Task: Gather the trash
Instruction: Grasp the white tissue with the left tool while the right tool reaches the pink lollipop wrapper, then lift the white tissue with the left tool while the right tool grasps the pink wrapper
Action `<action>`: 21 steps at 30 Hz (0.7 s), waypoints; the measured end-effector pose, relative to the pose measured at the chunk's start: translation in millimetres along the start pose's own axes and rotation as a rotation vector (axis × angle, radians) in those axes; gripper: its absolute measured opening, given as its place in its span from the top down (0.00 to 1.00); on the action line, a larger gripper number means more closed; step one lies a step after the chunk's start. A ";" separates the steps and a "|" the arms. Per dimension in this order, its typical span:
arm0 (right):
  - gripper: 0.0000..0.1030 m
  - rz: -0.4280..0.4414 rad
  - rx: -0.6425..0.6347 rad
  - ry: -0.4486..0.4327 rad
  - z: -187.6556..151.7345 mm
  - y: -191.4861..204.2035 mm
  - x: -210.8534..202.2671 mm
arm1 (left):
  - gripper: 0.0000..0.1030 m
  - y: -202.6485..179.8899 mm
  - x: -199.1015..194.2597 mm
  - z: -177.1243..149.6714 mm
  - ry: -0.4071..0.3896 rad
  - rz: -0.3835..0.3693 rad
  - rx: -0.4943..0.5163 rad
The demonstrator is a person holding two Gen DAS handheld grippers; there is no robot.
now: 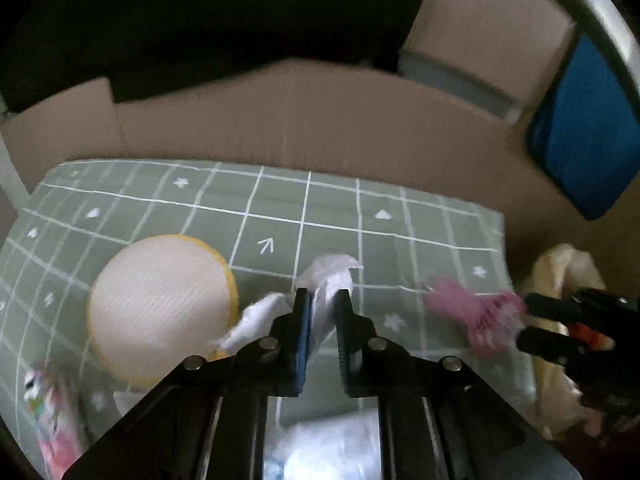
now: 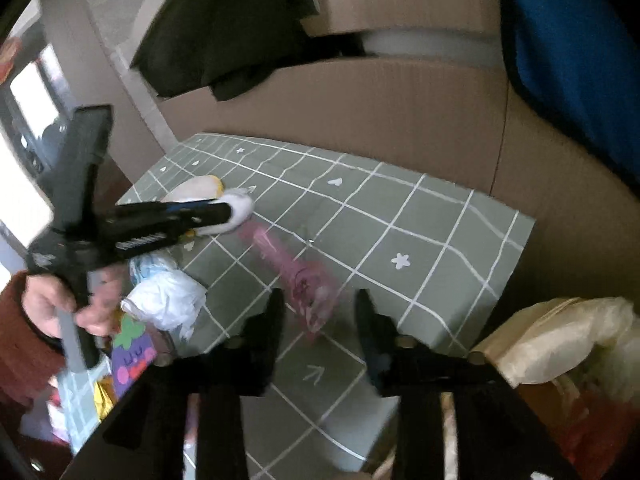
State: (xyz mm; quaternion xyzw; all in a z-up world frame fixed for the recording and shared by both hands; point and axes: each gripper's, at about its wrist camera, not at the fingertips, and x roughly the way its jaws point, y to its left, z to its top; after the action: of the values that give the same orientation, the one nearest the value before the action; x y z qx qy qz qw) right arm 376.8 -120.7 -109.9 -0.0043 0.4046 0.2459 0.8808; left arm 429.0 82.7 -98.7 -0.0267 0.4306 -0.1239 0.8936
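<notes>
The left gripper [image 1: 323,300] is clamped on a crumpled white tissue [image 1: 328,280], which bulges out above and to the left of its fingers, over the middle of the green checked cloth [image 1: 280,208]. Just left of the tissue lies a round yellow-rimmed sponge [image 1: 160,308], flat on the cloth and partly under the tissue's loose end. The right gripper [image 2: 320,300] stands with its jaws apart and nothing pinched; a blurred pink wrapper [image 2: 300,276] lies between and just beyond its fingertips, whether touching them cannot be told.

A brown cardboard wall [image 1: 320,120] rises along the far edge of the cloth and bends round its right side, closing off both. The right edge of the cloth drops off sharply, and past it sits a cream plastic bag [image 2: 560,332], near the right gripper. The far middle and far right of the cloth are bare squares. The near left corner is crowded: a white crumpled bag [image 2: 168,300], a purple printed packet [image 2: 132,356] and other scraps lie beside the person's hand [image 2: 64,300] in a dark red sleeve.
</notes>
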 end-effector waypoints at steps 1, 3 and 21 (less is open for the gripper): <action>0.61 -0.006 -0.026 -0.015 -2.1 2.8 -3.7 | 0.88 -0.8 -12.8 -4.8 -0.024 -0.003 0.000; 0.58 -0.010 -0.085 -0.030 -5.8 10.1 -8.0 | 0.88 -2.5 -40.7 -15.6 -0.079 -0.009 -0.014; 0.52 -0.098 -0.210 -0.004 3.9 8.3 17.5 | 0.88 13.7 -125.7 -107.1 -0.241 0.002 -0.268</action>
State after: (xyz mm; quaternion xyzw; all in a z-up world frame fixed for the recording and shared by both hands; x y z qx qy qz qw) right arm 385.6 -105.1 -118.2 -0.1157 0.3740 0.2438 0.8873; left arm 273.3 133.0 -72.2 -0.1600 0.3330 -0.0604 0.9273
